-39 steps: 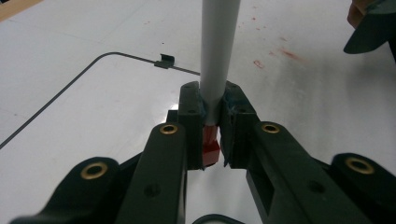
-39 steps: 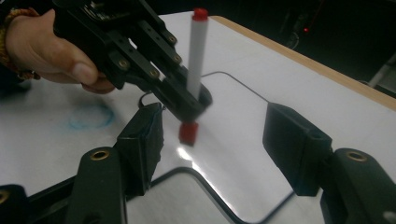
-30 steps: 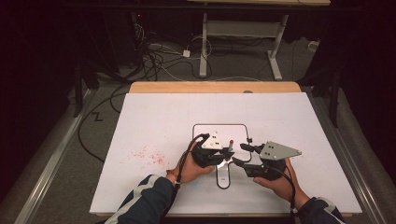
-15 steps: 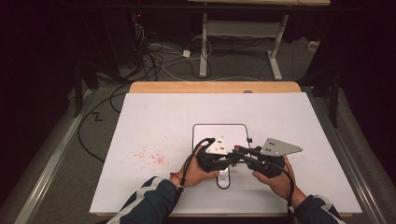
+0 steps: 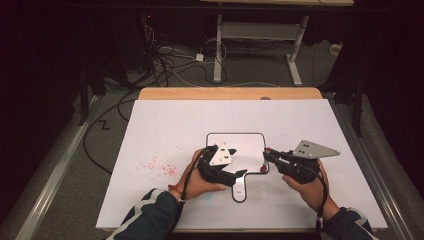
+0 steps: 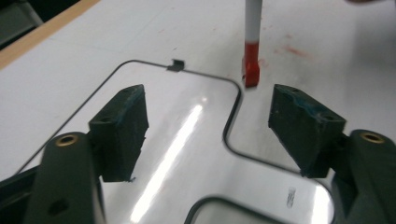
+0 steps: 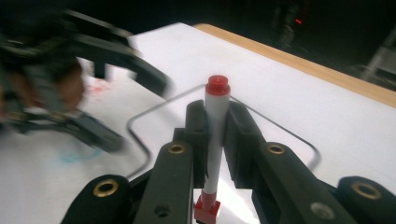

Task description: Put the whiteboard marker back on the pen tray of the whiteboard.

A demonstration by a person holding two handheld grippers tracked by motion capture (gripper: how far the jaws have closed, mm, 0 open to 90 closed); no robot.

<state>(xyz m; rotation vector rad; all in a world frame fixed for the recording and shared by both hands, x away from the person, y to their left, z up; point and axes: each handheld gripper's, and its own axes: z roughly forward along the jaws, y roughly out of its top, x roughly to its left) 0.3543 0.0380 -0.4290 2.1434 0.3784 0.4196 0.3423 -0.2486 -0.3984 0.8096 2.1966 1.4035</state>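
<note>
A white marker [image 7: 215, 107] with red ends stands upright between the pads of my right gripper [image 7: 216, 135], which is shut on it. In the high view the right gripper [image 5: 267, 156] holds the marker [image 5: 265, 160] over the right edge of a small black-rimmed whiteboard [image 5: 250, 142]. My left gripper [image 5: 239, 176] hovers over the board's handle, to the left of the marker. Its jaws have just been opening and now stand wide, with nothing between them. In the left gripper view the left gripper [image 6: 208, 116] faces the marker's red end [image 6: 251, 65], which is just beyond the pads.
A large white sheet [image 5: 175, 125] covers the table, with red smudges [image 5: 157, 167] left of the board. A wooden edge [image 5: 230, 93] runs along the far side. Cables [image 5: 170, 65] and table legs [image 5: 218, 50] lie on the floor beyond.
Half a second ago the two grippers met over the board's handle. They have since drawn apart. The left jaws have opened, and the right gripper has moved right with the marker.
</note>
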